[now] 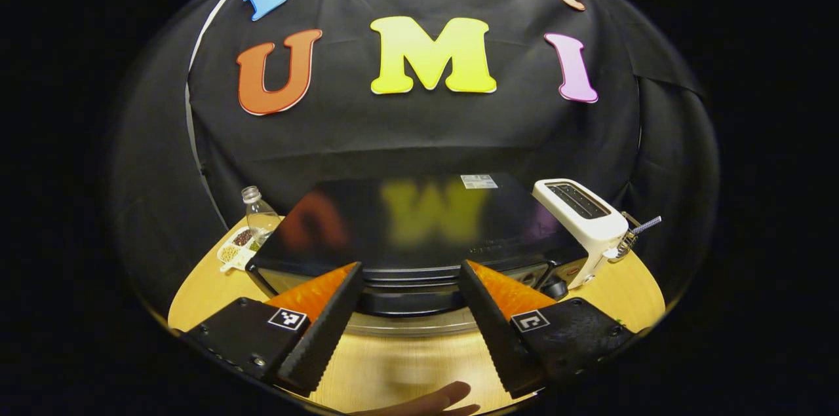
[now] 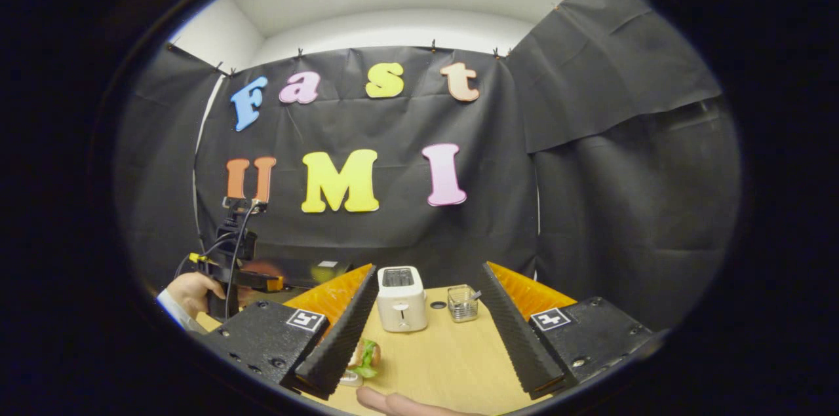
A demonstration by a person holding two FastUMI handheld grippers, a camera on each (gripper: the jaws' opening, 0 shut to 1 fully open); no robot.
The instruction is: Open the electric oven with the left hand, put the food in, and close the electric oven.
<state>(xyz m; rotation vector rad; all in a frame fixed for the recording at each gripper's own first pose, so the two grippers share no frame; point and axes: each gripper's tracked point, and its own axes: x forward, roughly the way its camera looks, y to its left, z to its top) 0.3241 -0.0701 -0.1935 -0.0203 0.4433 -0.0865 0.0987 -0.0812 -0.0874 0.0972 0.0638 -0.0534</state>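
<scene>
While both grippers gape wide, holding nothing, left gripper (image 1: 409,331) faces glossy black oven (image 1: 413,232); right gripper (image 2: 426,337) has green-filled sandwich (image 2: 364,358) at 7 o'clock on the wooden bench (image 2: 446,363).

Toaster (image 1: 583,219) right of oven (image 1: 413,226); bottle (image 1: 259,214) left.

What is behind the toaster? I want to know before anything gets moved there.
In the right gripper view, beside and slightly behind the toaster stands a small wire basket. Directly behind it is the booth's cloth; whatever the toaster covers is hidden.
</scene>
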